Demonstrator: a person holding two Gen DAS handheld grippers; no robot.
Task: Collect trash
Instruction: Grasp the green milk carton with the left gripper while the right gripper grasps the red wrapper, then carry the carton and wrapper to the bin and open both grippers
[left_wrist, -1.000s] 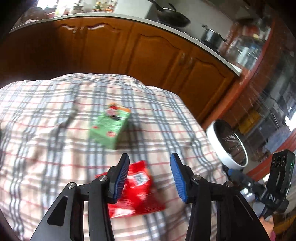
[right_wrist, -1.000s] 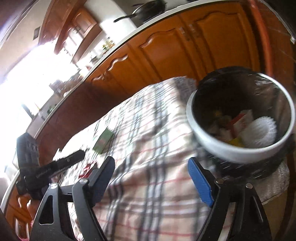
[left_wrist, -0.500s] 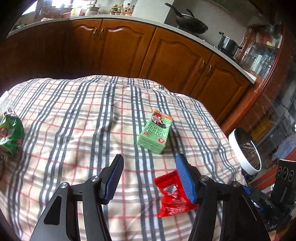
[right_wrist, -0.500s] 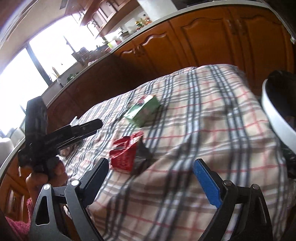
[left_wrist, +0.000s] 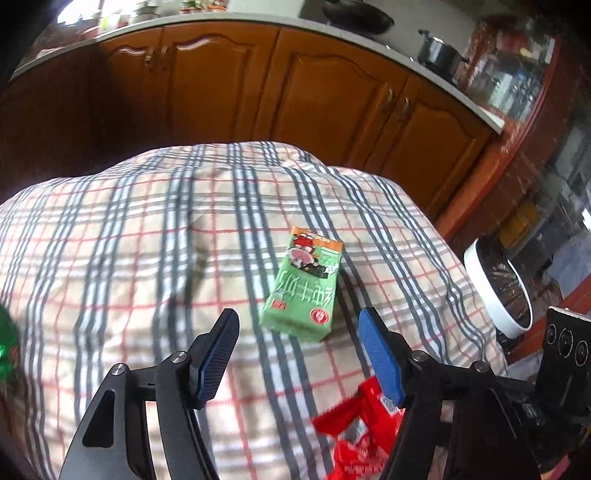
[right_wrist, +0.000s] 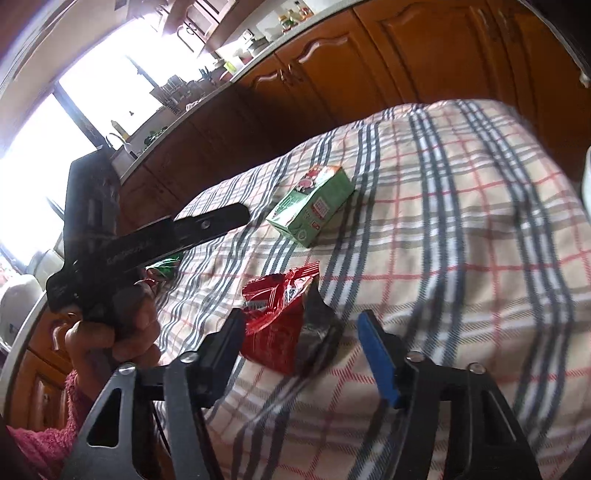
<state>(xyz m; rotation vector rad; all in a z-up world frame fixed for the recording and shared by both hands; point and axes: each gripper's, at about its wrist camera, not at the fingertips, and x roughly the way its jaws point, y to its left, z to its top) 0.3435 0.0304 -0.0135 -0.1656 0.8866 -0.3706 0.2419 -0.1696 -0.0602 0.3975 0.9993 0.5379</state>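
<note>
Checked cloth (left_wrist: 129, 229) in beige, grey and red is spread over a table, with a white-rimmed bin (left_wrist: 496, 288) seen past its right edge. A green carton (left_wrist: 304, 291) lies flat near the middle, just ahead of the left gripper (left_wrist: 299, 330), whose empty jaws are opening. A red wrapper (right_wrist: 275, 314) is framed by the right gripper (right_wrist: 301, 334), its jaws closing but not yet touching.
</note>
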